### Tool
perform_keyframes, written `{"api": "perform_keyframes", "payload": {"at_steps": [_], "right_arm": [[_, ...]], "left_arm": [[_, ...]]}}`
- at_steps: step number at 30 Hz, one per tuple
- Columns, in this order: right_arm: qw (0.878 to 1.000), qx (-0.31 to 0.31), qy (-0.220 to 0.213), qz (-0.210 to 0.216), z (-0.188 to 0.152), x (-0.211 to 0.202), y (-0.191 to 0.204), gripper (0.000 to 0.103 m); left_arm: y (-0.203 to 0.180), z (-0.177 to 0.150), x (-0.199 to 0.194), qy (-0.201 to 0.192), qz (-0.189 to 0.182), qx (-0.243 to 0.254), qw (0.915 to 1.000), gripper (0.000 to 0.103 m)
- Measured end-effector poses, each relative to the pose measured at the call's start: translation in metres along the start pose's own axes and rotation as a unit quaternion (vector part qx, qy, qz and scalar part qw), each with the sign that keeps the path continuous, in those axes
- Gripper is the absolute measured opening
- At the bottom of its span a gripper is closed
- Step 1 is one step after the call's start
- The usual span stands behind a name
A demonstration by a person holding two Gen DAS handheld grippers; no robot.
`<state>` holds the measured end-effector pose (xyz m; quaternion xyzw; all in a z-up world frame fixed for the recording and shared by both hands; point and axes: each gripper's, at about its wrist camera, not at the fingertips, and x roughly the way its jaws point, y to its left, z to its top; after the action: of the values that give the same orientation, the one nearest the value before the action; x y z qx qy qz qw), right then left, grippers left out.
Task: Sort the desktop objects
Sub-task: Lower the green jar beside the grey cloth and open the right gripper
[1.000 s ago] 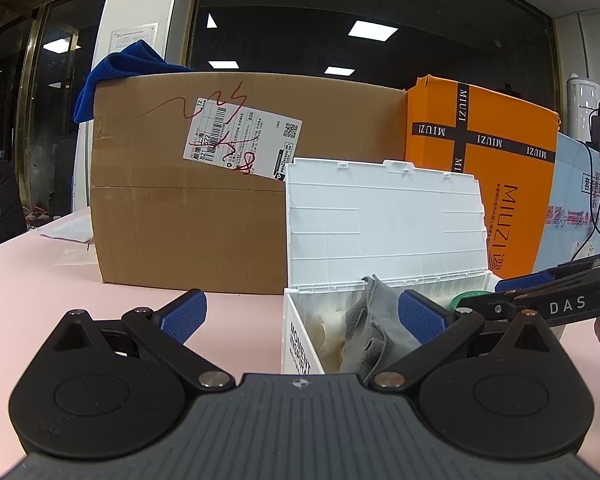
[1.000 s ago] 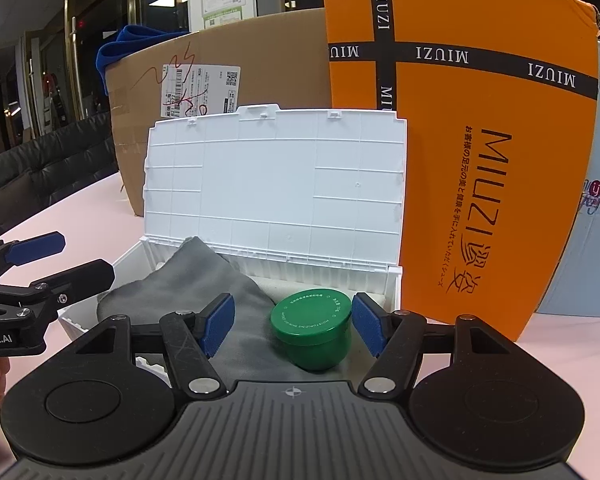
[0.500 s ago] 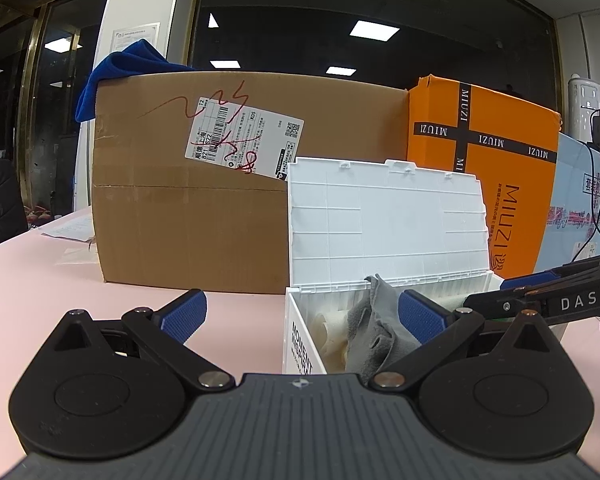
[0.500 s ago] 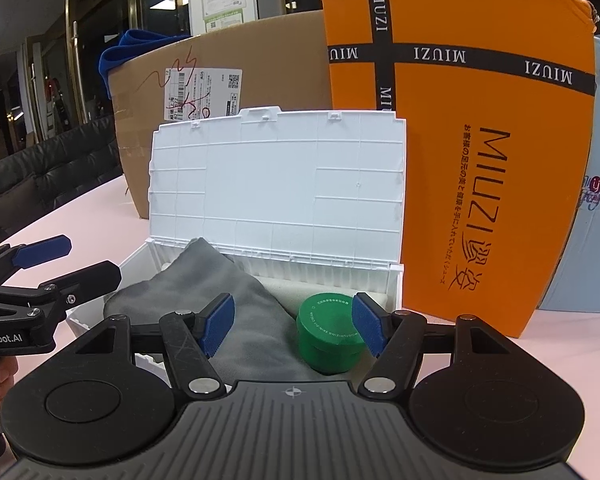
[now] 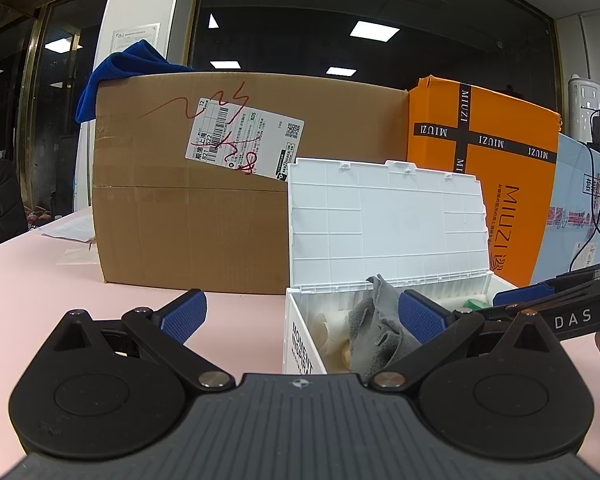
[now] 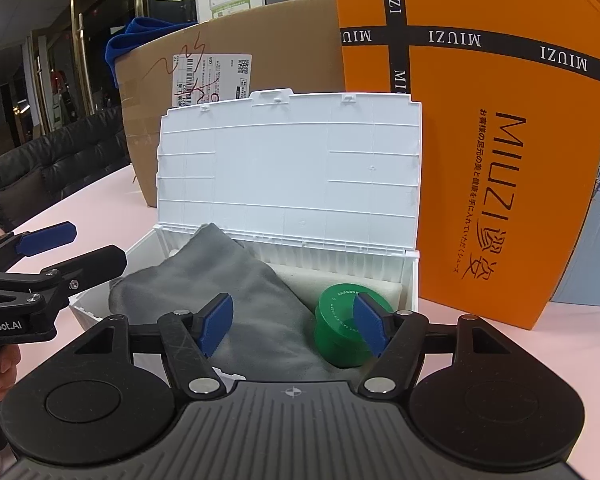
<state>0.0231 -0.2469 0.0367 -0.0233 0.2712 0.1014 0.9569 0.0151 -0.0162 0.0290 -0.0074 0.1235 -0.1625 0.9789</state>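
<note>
Green round jar [image 6: 342, 324]: squat, lid on and tilted toward the camera, small print on lid and side. It sits in the right end of the open white storage box [image 6: 410, 280], on pale foam beside a crumpled grey cloth [image 6: 220, 280].

Box lid stands upright at the back, against the cardboard box [image 5: 188, 216] and orange MIUZI bag [image 6: 500, 160].

Right gripper [image 6: 296, 322]: fingers spread, empty, right pad overlapping the jar in view; contact cannot be told.

Left gripper [image 5: 300, 316]: spread, empty, at the box's left end over the pink table [image 5: 40, 280].

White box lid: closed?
No, the white box lid stands upright and open, with the grey cloth and green jar visible inside.
</note>
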Motion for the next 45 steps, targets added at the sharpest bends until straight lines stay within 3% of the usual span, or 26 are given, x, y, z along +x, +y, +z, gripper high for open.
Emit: {"api": "perform_keyframes", "payload": {"at_steps": [45], "right_arm": [[1.0,0.0,-0.014,0.006,0.0004,-0.0067,-0.0014,0.066]], "left_arm": [[0.0022,0.0005,-0.0006,-0.003,0.004,-0.006,1.0,0.103]]}}
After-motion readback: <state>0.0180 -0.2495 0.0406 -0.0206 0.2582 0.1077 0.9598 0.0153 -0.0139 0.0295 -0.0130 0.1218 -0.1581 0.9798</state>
